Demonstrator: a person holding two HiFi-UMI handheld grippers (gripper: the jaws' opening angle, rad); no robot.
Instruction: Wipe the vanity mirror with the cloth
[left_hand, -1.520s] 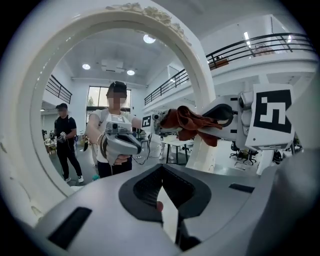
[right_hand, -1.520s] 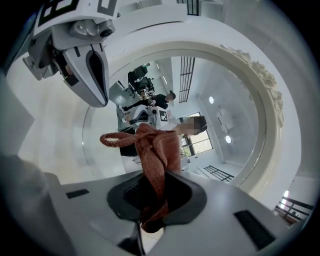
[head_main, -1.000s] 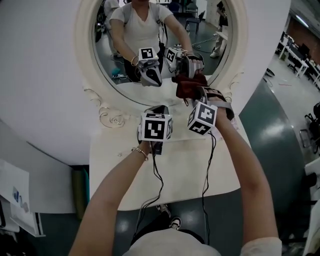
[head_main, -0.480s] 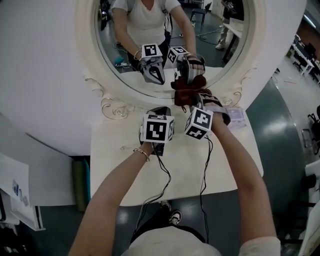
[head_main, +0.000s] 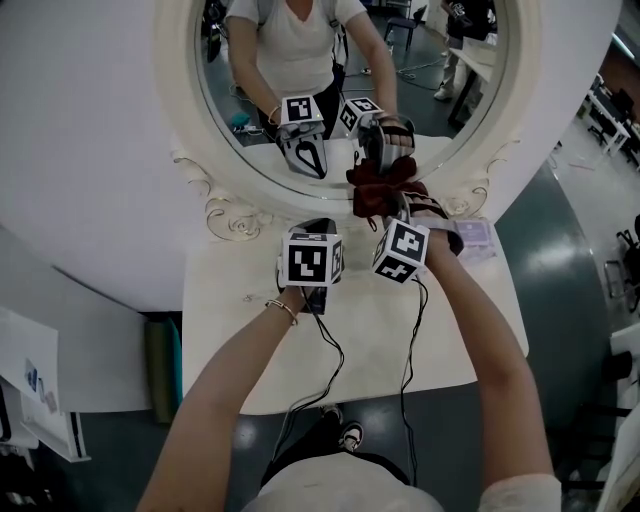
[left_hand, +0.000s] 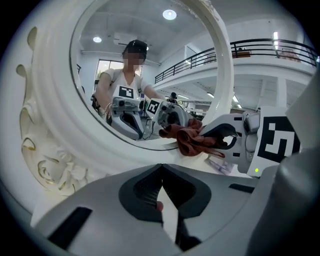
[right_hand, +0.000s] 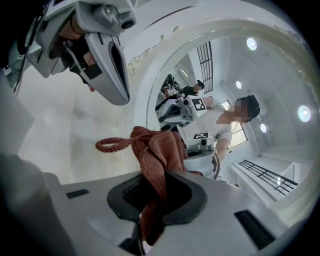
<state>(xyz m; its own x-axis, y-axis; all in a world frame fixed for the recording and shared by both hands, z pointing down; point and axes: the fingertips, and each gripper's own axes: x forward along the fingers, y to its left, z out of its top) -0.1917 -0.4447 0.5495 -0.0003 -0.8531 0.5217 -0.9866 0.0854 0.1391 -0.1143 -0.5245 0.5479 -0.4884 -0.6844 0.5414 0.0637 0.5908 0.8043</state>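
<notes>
Head view: right gripper's (head_main: 392, 205) jaws clench cloth (head_main: 375, 188) at mirror (head_main: 425, 110); left gripper's (head_main: 318, 224) jaws closed, empty; packet (head_main: 472, 236) by counter's (head_main: 232, 322) right edge.

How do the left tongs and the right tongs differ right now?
The right tongs clamp a bunched dark red cloth; the left tongs are shut on nothing. The right tongs hold that cloth at the lower rim of the round white-framed vanity mirror; the left tongs sit slightly further back from it. Shared: both are shut and point at the mirror.
</notes>
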